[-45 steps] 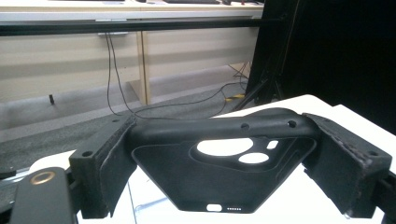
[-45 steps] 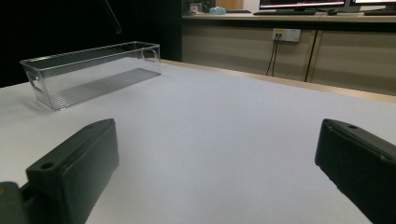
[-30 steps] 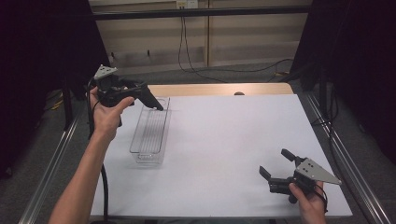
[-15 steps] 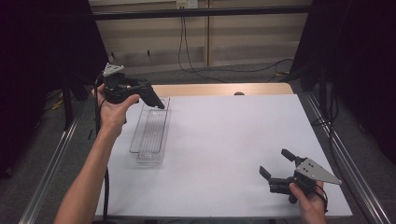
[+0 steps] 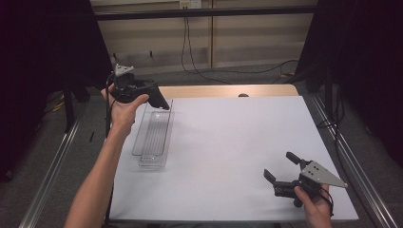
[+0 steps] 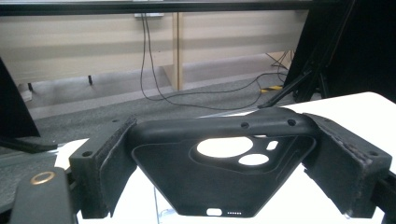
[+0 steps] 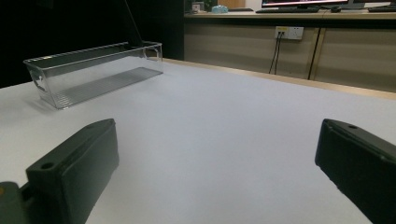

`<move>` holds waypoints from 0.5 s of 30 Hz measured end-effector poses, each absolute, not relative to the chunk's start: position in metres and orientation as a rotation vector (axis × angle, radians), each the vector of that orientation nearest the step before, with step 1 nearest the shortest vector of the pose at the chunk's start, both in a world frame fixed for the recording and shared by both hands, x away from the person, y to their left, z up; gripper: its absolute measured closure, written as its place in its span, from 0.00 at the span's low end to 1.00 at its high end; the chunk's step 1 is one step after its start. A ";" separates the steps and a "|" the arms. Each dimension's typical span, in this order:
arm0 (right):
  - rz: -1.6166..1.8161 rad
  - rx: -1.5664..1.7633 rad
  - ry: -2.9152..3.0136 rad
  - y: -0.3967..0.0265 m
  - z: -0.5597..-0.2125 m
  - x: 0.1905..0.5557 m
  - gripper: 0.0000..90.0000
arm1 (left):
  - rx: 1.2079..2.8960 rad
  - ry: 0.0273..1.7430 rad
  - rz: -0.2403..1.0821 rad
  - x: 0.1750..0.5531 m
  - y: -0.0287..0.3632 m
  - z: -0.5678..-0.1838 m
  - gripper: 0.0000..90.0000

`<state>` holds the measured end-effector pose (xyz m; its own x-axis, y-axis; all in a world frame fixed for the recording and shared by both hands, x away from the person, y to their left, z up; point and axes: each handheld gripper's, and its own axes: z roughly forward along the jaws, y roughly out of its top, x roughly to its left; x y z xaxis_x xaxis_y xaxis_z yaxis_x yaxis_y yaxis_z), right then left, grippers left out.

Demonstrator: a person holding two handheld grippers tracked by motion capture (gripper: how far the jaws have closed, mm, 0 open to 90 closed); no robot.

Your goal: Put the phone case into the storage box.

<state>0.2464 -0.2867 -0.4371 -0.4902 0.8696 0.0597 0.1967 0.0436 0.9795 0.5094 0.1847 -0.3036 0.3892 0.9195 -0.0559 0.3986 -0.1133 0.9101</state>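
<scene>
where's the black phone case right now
The phone case is clamped in the left tool, held above the far end of the clear bin.

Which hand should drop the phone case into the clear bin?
Left. The left gripper already clamps the black phone case and hangs over the far end of the clear bin. The right gripper is open, holds nothing, and sits at the table's near right corner.
</scene>
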 end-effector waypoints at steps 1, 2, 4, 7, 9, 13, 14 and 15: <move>1.487 1.077 1.743 -0.286 -0.437 0.246 0.00 | 1.696 1.175 0.687 0.510 0.184 -0.304 0.16; 1.488 1.075 1.743 -0.286 -0.437 0.246 0.00 | 1.695 1.177 0.686 0.511 0.183 -0.305 0.16; 1.489 1.074 1.745 -0.286 -0.437 0.246 0.00 | 1.700 1.179 0.702 0.513 0.180 -0.306 0.16; 1.490 1.075 1.744 -0.286 -0.437 0.247 0.00 | 1.692 1.196 0.710 0.516 0.177 -0.307 0.16; 1.489 1.072 1.746 -0.286 -0.437 0.246 0.00 | 1.694 1.201 0.718 0.518 0.175 -0.308 0.16; 1.491 1.072 1.750 -0.286 -0.437 0.246 0.00 | 1.700 1.223 0.725 0.521 0.172 -0.312 0.16; 1.491 1.072 1.751 -0.286 -0.437 0.246 0.00 | 1.700 1.227 0.730 0.522 0.172 -0.313 0.16; 1.491 1.072 1.750 -0.286 -0.437 0.246 0.00 | 1.702 1.229 0.728 0.523 0.171 -0.313 0.16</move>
<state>0.2462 -0.2860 -0.4374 -0.4973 0.8655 0.0606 0.1973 0.0448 0.9793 0.5229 0.1709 -0.3134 0.3362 0.9411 -0.0371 0.4204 -0.1147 0.9001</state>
